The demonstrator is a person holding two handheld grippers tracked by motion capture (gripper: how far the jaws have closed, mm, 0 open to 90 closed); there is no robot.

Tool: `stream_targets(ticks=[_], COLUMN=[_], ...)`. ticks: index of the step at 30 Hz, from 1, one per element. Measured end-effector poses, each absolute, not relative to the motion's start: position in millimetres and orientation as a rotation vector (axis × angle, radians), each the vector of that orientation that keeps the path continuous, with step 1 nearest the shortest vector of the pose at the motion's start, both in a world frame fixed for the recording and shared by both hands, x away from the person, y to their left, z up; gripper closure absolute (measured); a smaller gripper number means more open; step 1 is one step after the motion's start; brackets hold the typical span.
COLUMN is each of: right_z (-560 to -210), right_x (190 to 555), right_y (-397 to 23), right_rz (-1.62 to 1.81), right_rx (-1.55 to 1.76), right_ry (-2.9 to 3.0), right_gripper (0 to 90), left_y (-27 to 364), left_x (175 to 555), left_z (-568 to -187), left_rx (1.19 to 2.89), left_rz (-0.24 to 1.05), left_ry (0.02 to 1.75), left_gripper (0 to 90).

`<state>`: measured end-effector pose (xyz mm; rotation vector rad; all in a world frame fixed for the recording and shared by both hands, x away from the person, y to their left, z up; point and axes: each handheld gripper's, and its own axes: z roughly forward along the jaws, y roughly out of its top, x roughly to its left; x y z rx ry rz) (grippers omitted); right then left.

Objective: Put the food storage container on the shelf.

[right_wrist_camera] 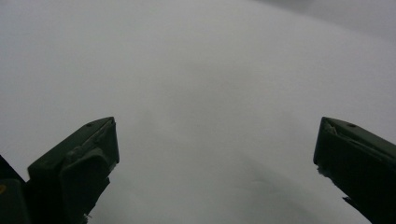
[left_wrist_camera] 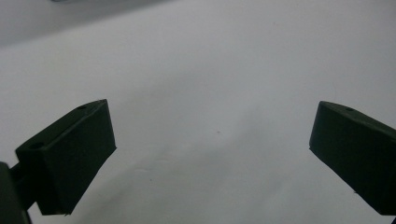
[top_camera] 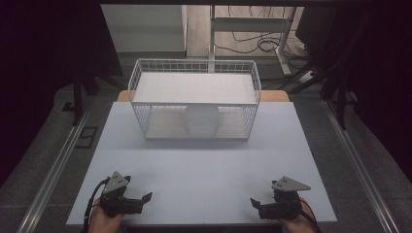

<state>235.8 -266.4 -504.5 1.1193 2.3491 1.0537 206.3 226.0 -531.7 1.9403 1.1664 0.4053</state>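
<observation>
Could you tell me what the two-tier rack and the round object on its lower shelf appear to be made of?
The rack looks like white coated metal wire: thin grid sides, with flat matte white shelf panels. The round object looks like a frosted, pale, smooth bowl or globe, plastic or glass; the wire blurs it, so I cannot tell which.

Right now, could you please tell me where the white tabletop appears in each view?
High view: the white tabletop spans the middle, bearing the wire basket.
Left gripper view: tabletop beyond the open jaws.
Right gripper view: the same.
Shared landmark: the tabletop itself.
</observation>
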Motion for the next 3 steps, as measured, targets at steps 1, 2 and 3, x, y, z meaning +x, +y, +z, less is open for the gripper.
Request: stream_targets(ticks=[1,2,3], right_z=[-504.7,-504.8,-505.2], right_x=[236.2,236.4,236.6], right_y=[-266.5,-266.5,-266.3], right_rz=[1.05,1.048,1.046], right_rx=[1.121,1.123,1.123], right_ry=[2.354,2.355,2.356], right_gripper=[0.5,0.6,0.6], left_y=[225.6,225.2,224.5], left_x=[206.5,206.8,207.3], left_z=[-531.7,-531.7,-531.9], left_rx=[1.94,1.942,1.946], left_rz=[0.402,0.403,0.403], left_ry=[1.171,1.171,1.172], left_gripper=[0.0,0.0,0.0])
